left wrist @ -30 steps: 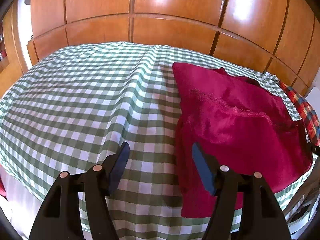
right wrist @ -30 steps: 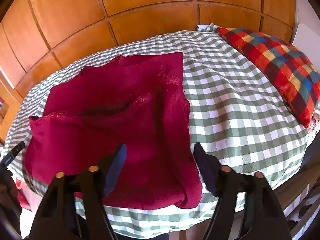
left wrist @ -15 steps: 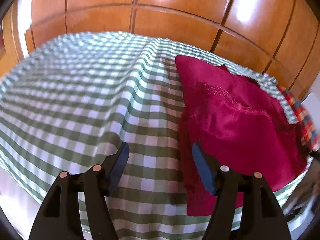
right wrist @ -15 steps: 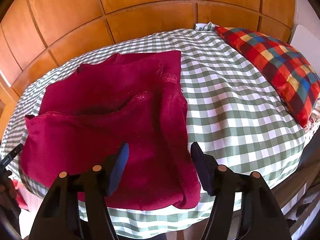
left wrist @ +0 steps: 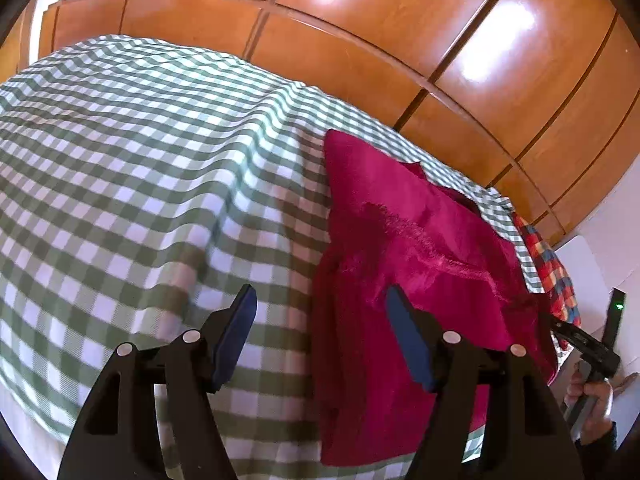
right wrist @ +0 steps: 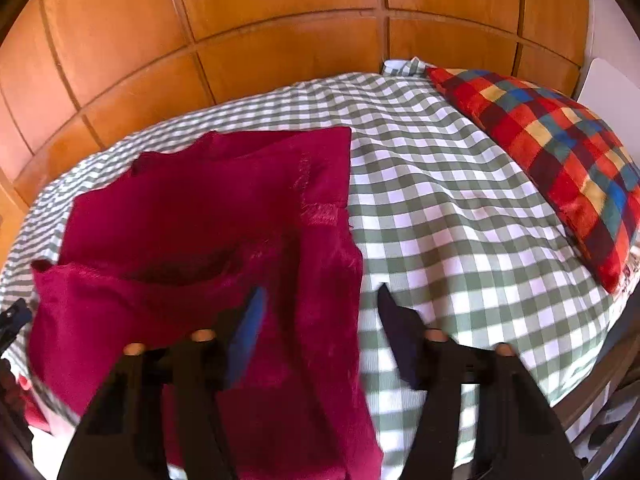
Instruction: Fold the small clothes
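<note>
A crimson fleece garment (left wrist: 416,264) lies partly folded on the green-and-white checked bed cover (left wrist: 140,168). In the left wrist view my left gripper (left wrist: 320,308) is open and empty, low over the garment's left edge, one finger over the cover and one over the cloth. In the right wrist view the same garment (right wrist: 192,224) fills the left half. My right gripper (right wrist: 320,300) is open and empty, straddling the garment's right edge close above it. The right gripper's body and the hand holding it also show at the far right of the left wrist view (left wrist: 588,348).
A multicoloured checked pillow (right wrist: 560,152) lies on the bed's right side. Wooden wardrobe panels (right wrist: 280,40) stand behind the bed. The bed's near edge runs just under both grippers. The checked cover (right wrist: 460,208) lies between garment and pillow.
Both grippers have moved closer and lower toward the garment's near edges. The left view has swung so the garment sits more to the right. Both stay open.
</note>
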A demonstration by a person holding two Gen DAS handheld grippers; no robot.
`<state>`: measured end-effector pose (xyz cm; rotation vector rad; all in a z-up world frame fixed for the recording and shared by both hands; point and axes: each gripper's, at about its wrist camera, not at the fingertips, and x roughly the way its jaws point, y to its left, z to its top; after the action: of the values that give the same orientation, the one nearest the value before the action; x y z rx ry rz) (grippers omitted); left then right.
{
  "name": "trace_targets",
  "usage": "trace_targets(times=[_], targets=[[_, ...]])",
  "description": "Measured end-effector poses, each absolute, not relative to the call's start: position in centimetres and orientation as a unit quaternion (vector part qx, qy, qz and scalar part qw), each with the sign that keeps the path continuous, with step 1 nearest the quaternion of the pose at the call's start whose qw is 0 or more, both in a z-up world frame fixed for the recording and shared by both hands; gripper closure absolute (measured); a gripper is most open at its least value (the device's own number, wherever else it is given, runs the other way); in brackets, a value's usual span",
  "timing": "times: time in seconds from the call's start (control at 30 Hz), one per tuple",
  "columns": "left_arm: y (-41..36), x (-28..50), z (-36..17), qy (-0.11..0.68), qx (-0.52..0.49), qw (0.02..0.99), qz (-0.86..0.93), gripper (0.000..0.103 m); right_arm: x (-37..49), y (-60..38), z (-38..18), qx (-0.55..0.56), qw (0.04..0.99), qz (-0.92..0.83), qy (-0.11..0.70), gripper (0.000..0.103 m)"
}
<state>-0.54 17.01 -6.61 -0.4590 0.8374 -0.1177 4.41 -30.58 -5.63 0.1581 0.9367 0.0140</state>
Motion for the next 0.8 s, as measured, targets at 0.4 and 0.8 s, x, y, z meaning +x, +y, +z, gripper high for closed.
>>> trace_targets(times=[0.4, 0.8], targets=[[14.6, 3.2, -6.1, 0.404, -0.16, 0.894, -0.107, 0.034, 6.7, -29.7, -6.7, 0.062, 0.888, 0.013, 0.455, 0.08], [13.9, 3.1, -4.9, 0.389, -0.163, 0.897, -0.131, 0.095, 5.8, -30.1, -6.1, 0.049, 0.892, 0.017, 0.449, 0.095]])
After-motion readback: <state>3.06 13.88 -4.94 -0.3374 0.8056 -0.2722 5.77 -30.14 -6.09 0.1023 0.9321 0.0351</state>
